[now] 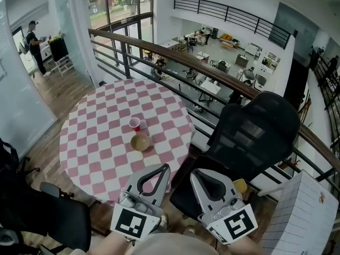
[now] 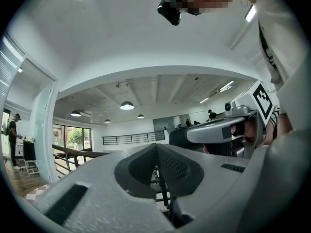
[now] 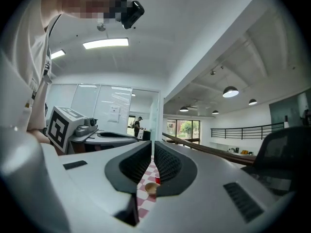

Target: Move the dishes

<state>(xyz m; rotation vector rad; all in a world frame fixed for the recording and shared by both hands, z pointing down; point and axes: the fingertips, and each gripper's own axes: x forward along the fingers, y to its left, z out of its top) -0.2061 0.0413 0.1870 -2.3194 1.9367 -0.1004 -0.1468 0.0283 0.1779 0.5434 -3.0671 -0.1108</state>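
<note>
Crockery is being shown near the middle of a round table [image 1: 69, 158] that is being covered by a pink-and-white checked cloth [image 1: 106, 110]: a tan bowl [image 1: 141, 142] is sitting upright, and a red cup [image 1: 135, 124] is standing just beside it at about eleven o'clock, so close that contact cannot be judged. In the head view both grippers are being held out by the table's six o'clock edge, well apart from the dishes. The left gripper [image 1: 167, 167] is being held with its jaws pressed together and nothing caught between them. The right gripper [image 1: 194, 174], at three o'clock of the left one, is being held all but closed, only a thin slit showing, with nothing in its grasp; through that slit the bowl and cup are being glimpsed far beyond. A black mesh chair [image 1: 249, 132] is being seen at three o'clock of the table, in front of a railing [image 1: 212, 70].
</note>
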